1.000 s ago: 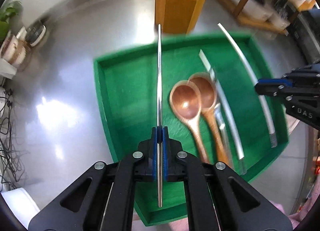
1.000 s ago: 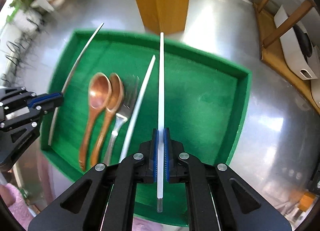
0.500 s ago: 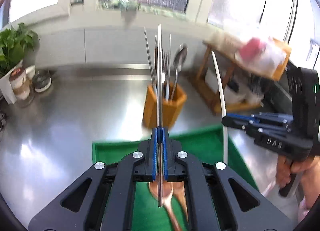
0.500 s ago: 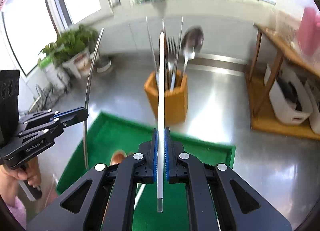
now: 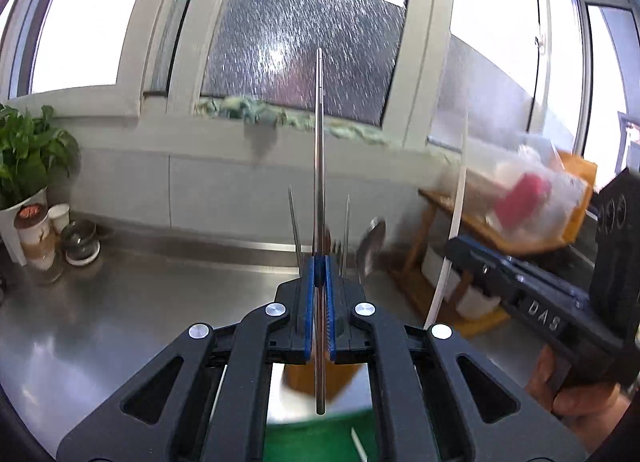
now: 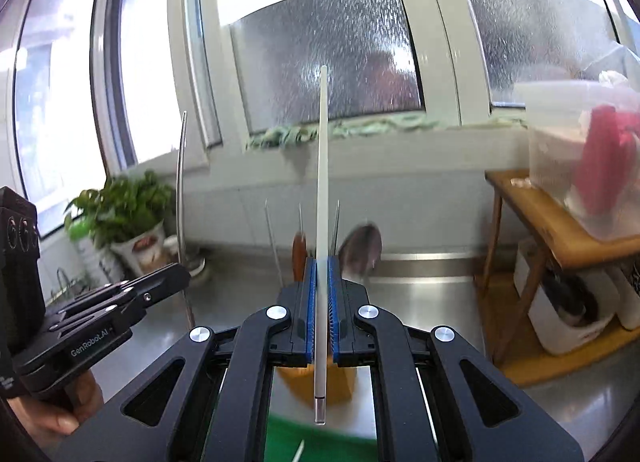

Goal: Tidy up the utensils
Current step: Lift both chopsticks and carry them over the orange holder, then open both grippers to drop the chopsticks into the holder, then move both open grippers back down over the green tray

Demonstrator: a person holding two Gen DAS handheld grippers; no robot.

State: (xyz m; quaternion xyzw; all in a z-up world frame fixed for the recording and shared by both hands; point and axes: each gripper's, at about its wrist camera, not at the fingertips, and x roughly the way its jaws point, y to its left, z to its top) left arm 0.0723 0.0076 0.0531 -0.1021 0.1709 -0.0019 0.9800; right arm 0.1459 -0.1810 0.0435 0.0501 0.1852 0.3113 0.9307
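My left gripper [image 5: 319, 262] is shut on a steel chopstick [image 5: 319, 166] that stands upright, tip at the window. My right gripper [image 6: 322, 262] is shut on a white chopstick [image 6: 322, 182], also upright. Each gripper shows in the other's view: the right one [image 5: 452, 246] with its white chopstick [image 5: 452, 230], the left one [image 6: 182, 270] with its steel chopstick [image 6: 181, 190]. The wooden utensil holder [image 6: 340, 382] sits low behind my fingers, mostly hidden, with a spoon [image 6: 360, 250] and thin utensils sticking up. A strip of the green tray [image 5: 316, 442] shows at the bottom.
A steel counter [image 5: 120, 310] runs to a windowed wall. A potted plant [image 5: 24, 158] and cups [image 5: 40, 238] stand at the left. A wooden shelf [image 6: 560, 230] with plastic containers stands at the right.
Both grippers have tilted up and lifted from over the tray, carrying their chopsticks upright. The holder has dropped low in both views and the tray has nearly left the views.
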